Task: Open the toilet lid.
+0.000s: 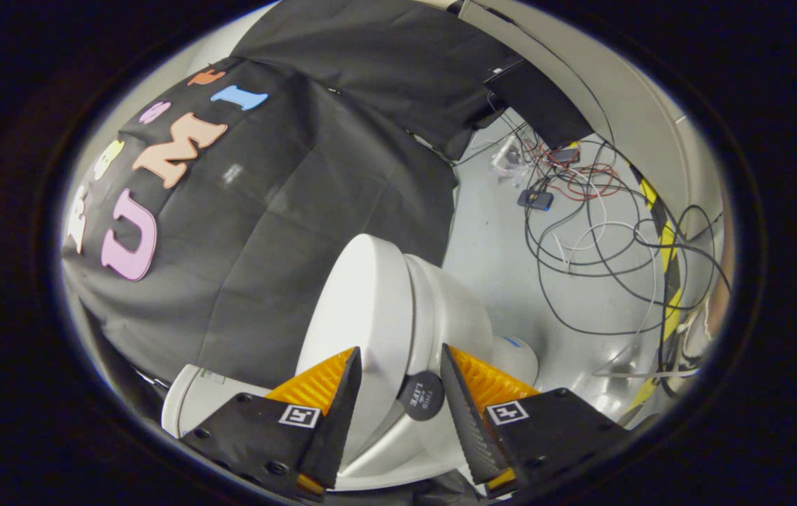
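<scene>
Gripper (398, 383) with fingers spread apart, a clear gap between them, clamped on nothing. Toilet (441, 316) seen just ahead of and between the fingers, white, view tilted so that it leans across the scene. Toilet lid (363, 309) standing raised off the bowl, its smooth white face turned toward the black cloth wall (265, 211), its lower edge dropping into the gap close by the left finger (332, 393). Whether that finger touches the lid: cannot tell. Round dark disc (422, 396) sitting on the toilet's edge in the gap, nearer the right finger (469, 400). White tank (191, 397) beside the lid, partly hidden behind the left finger's body. Small blue mark (511, 342) on the bowl's outer side, just beyond the right finger. Grey floor (497, 253) beyond the toilet, with a loose tangle of black, white and red cables (595, 232) well apart from the bowl. Small dark device (535, 199) lying among the cables. Yellow-and-black striped tape (665, 246) running along the floor past the cables, near the pale curved wall (623, 91).
</scene>
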Tool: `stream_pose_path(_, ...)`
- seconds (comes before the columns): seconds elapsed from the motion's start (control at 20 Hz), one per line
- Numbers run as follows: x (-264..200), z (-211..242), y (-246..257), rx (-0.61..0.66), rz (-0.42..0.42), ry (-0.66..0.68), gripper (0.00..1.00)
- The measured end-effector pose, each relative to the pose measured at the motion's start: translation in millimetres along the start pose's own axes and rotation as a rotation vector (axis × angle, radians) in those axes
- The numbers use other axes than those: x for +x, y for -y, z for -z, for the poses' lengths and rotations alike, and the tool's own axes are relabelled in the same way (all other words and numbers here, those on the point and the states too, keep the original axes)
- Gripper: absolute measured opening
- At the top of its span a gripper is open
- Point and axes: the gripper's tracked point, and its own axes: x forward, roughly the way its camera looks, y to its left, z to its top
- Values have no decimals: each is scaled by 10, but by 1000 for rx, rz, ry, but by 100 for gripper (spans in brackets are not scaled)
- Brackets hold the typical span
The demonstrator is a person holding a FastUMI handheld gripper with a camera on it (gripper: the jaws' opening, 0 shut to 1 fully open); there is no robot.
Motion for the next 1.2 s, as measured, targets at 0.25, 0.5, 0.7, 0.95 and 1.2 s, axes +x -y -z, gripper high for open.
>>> stream_pose_path(0.25,-52,97,132,100,31,18,71)
stream_pose_path(0.5,-22,110,202,177,25,19,71)
stream_pose_path(0.7,-28,66,206,196,16,34,71)
stream_pose_path(0.95,59,77,236,208,16,22,52)
stream_pose_path(1.2,16,151,83,228,-43,-18,28)
